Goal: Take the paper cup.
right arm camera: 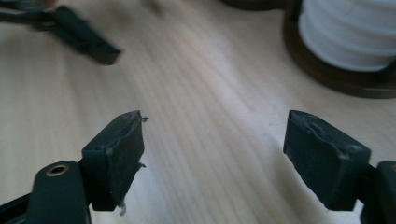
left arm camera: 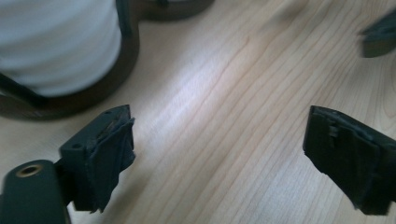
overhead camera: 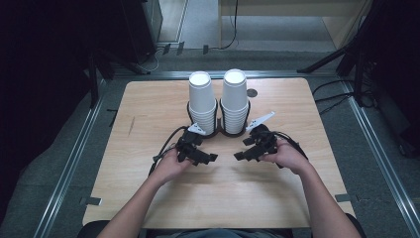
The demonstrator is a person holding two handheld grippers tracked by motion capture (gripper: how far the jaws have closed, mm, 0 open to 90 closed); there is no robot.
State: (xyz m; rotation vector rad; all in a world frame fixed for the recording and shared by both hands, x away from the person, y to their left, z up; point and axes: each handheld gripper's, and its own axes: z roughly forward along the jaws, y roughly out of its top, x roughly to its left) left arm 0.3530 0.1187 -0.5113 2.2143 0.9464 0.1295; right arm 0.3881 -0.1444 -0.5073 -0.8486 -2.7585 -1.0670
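At centre frame, the left gripper (overhead camera: 212, 158) and right gripper (overhead camera: 238, 156) hover over the wooden table (overhead camera: 148, 134), jaws spread and empty; two stacks of white paper cups (overhead camera: 202, 99) stand just above them in dark holders (overhead camera: 218, 133).

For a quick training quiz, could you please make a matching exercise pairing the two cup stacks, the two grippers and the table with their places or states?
1. left cup stack
2. right cup stack
3. left gripper
4. table

a. light wood, bears everything
b. jaws open, nothing between them
c. in the holder's right ring
d. in the holder's left ring

Pairs: 1-d, 2-c, 3-b, 4-a
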